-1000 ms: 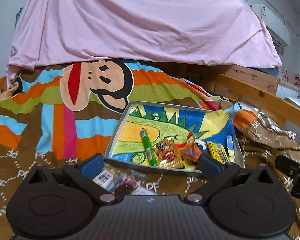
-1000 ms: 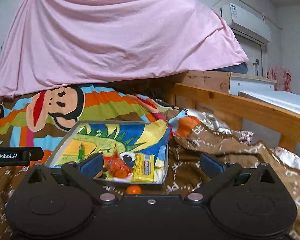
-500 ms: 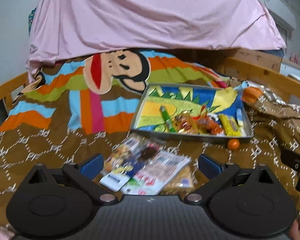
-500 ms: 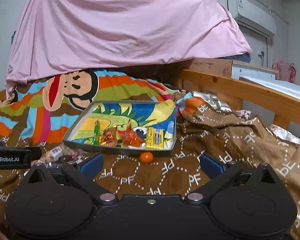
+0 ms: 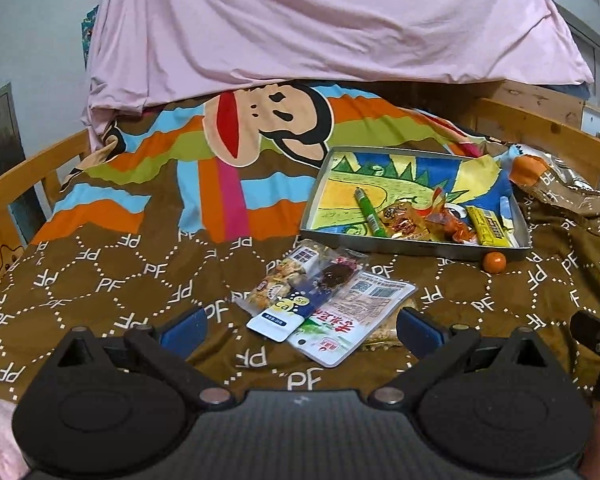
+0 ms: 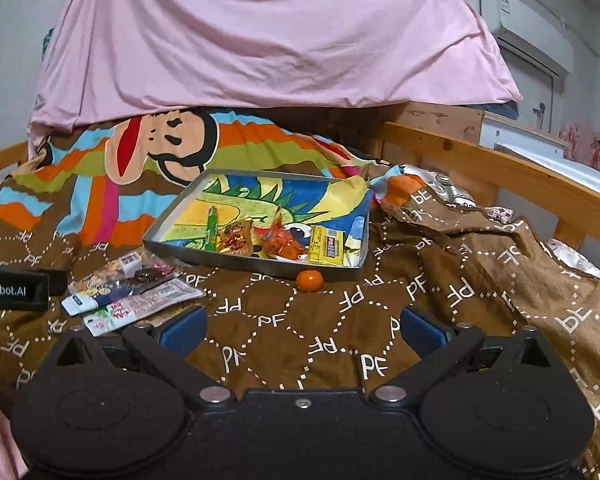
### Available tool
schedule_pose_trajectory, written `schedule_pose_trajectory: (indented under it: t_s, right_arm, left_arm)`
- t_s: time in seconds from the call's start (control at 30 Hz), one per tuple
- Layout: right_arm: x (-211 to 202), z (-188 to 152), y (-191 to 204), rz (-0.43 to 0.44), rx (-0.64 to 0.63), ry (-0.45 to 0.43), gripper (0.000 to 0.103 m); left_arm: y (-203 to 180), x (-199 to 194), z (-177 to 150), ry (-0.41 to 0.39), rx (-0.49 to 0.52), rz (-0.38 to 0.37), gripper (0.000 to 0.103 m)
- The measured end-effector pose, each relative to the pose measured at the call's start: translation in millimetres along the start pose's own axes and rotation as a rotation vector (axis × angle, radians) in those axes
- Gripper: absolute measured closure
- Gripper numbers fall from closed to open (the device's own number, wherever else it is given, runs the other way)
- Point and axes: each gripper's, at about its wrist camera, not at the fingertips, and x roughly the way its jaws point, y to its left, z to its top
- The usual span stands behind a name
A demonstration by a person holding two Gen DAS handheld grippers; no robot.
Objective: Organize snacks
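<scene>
Both grippers [image 5: 300, 326] [image 6: 302, 326] spread wide, empty; bottom packet [image 5: 384, 330] mostly hidden under stacked packets [image 5: 312, 292]

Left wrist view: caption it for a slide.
Open left gripper over snack packets; tray of sweets beyond.

I am working in a home bedroom. Evidence: a wooden bed frame [image 6: 496, 168], a brown quilt [image 5: 140, 280] printed with a cartoon monkey, a pink sheet [image 6: 260, 40] draped overhead, and a wall-mounted air conditioner [image 6: 528, 28].
</scene>
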Motion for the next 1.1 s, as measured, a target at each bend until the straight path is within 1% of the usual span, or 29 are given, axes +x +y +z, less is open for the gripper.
schedule_pose_trajectory:
  t_s: [0.27,0.43,0.53,0.7,0.8,0.9,1.0,1.07,1.1]
  right_arm:
    - [2,0,5,-0.008,-0.005,0.020,0.001]
    - [3,2,12,-0.007,-0.036,0.026,0.001]
    - [8,5,16,0.001,-0.047,0.056,0.001]
    - [21,18,26,0.047,-0.074,0.118,0.001]
    - [27,29,35,0.086,-0.105,0.133,0.001]
    - [34,41,42,0.131,-0.142,0.123,0.001]
    - [45,46,47,0.161,-0.194,0.098,0.001]
    - [57,45,49,0.171,-0.211,0.096,0.001]
    - [65,43,49,0.175,-0.210,0.103,0.001]
  left_arm:
    - [4,4,3,0.049,-0.014,0.049,0.000]
    - [7,10,7,0.090,-0.029,0.079,0.000]
    - [12,13,10,0.119,-0.042,0.096,0.000]
    - [22,19,24,0.149,-0.063,0.111,0.000]
    - [29,23,34,0.165,-0.066,0.108,0.000]
    - [37,30,46,0.171,-0.049,0.096,0.000]
    - [46,46,59,0.183,0.008,0.064,0.000]
    - [50,60,67,0.213,0.029,0.040,0.000]
    - [52,68,70,0.232,0.033,0.015,0.000]
